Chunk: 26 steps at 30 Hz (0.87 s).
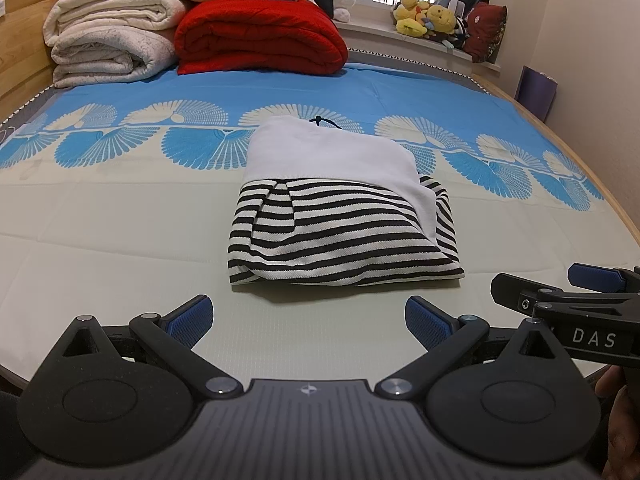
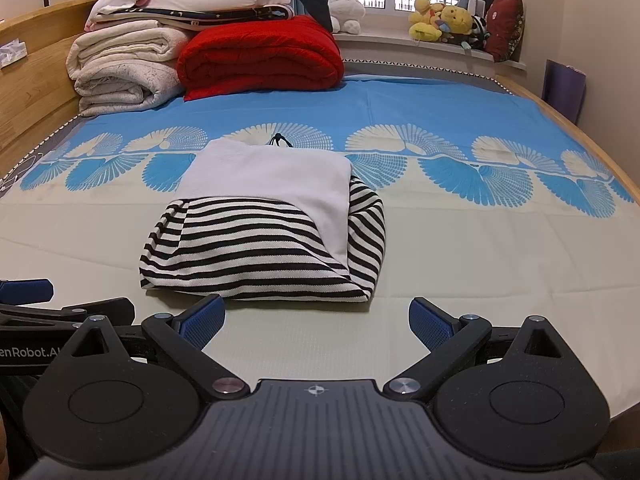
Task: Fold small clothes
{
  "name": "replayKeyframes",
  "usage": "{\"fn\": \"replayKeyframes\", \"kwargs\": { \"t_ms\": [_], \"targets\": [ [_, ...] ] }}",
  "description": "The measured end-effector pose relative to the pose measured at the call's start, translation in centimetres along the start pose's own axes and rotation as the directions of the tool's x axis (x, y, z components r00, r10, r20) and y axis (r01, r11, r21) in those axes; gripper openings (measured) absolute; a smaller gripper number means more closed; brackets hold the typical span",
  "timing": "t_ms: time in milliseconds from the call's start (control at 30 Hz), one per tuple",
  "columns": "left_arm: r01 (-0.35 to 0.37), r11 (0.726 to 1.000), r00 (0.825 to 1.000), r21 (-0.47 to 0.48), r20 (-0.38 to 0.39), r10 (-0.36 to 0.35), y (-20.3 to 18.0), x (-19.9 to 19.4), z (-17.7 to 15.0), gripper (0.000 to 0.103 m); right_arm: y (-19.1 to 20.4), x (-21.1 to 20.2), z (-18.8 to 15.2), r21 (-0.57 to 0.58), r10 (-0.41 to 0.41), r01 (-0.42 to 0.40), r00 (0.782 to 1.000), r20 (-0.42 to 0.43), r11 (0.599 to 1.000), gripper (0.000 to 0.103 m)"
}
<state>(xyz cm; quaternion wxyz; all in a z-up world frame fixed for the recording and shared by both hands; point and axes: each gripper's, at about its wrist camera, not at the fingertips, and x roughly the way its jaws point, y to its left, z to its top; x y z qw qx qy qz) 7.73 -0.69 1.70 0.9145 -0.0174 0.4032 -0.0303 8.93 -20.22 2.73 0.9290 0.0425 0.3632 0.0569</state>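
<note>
The striped garment [image 1: 340, 232] is seen lying folded into a compact bundle on the bed sheet [image 1: 120, 240], straight ahead of both tongs. Its upper half is plain white, its lower half is black-and-white striped, and a dark drawstring knot [image 1: 318, 120] shows at its far edge. On the right side a white flap is turned over the stripes, and a rounded striped bulge is left sticking out past it.

The left gripper [image 1: 308, 320] is held just short of the bundle's near edge, jaws spread wide and nothing between them. The right gripper [image 2: 316, 320] is held the same way, apart and empty, with the bundle's near right corner closest to it. The two tools are close beside each other; the right one is seen at the right edge of the left wrist view.

The fold is judged to be nearly complete. The bulge on the right could spring loose if it is nudged from below, and the top flap could slide off if only one layer is pinched. A clash between the two closely spaced tools is also possible.

Well beyond the bundle, a red quilt [image 1: 260, 36] and cream blankets [image 1: 108, 44] are stacked at the head of the bed, with plush toys [image 1: 428, 18] on the window sill.
</note>
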Motion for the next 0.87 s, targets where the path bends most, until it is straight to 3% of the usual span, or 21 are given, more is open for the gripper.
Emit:
{"fn": "replayKeyframes", "kwargs": {
  "t_ms": [867],
  "targets": [
    [0.013,1.0,1.0,0.009,0.002,-0.013,0.19,0.04,0.12,0.102,0.0,0.0,-0.08,-0.001,-0.004,0.004,1.0,-0.004,1.0,0.098]
  ]
}}
